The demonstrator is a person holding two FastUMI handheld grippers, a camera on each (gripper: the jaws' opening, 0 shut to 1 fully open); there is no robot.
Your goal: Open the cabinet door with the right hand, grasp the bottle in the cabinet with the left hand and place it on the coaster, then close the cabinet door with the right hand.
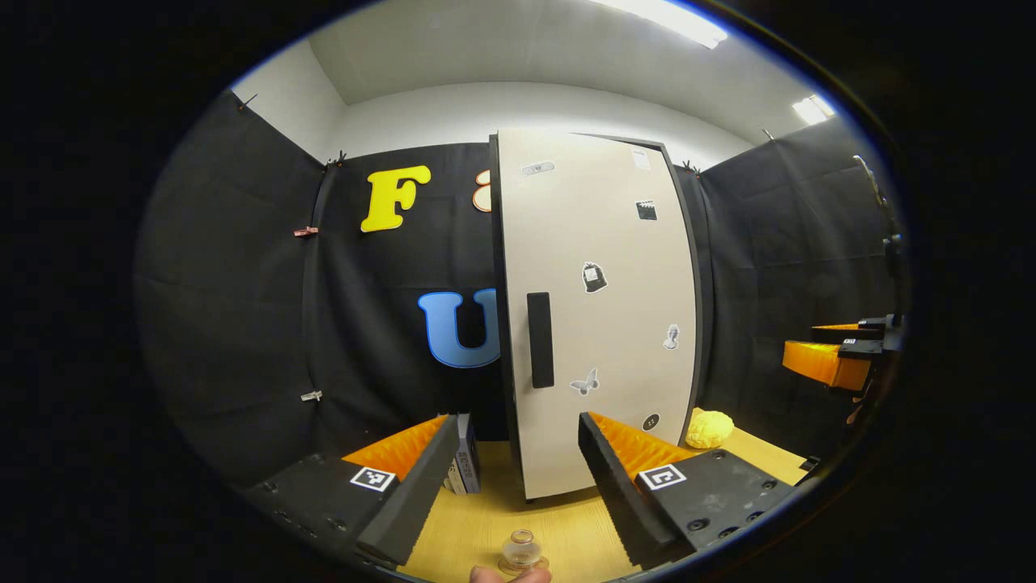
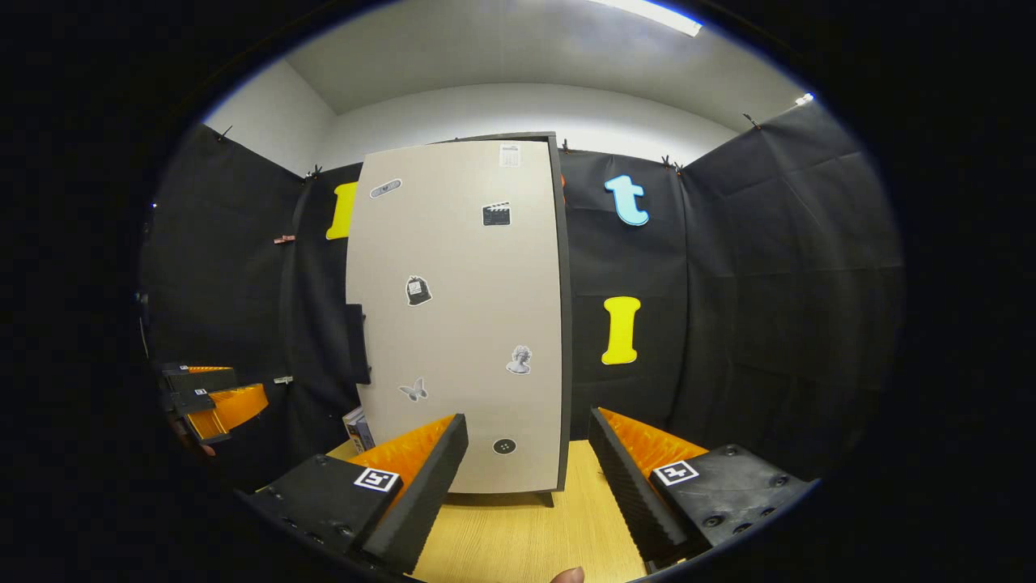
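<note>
With the cabinet door (image 2: 457, 316) sitting closed and both the right gripper (image 2: 526, 478) and left gripper (image 1: 514, 478) hanging spread and empty, the right one is risking glancing off the slim handle (image 1: 540, 340) at ten o'clock, while the bottle is presumably waiting inside.

Booth w/ black cloth walls (image 2: 769, 267) on three sides, pinned by small clips (image 1: 306, 231) along the seams; above the cloth, plain white wall (image 2: 518, 109) & white ceiling (image 1: 518, 48) w/ bright strip light (image 1: 664, 18) overhead, second light (image 1: 812, 108) at the right edge in the left gripper view. Light wood tabletop (image 2: 526, 542) runs up to the back cloth. A yellow sponge-like lump (image 1: 709, 429) lies on it by the right rear, & a small box or book (image 1: 465, 461) stands at left near the back.
</note>
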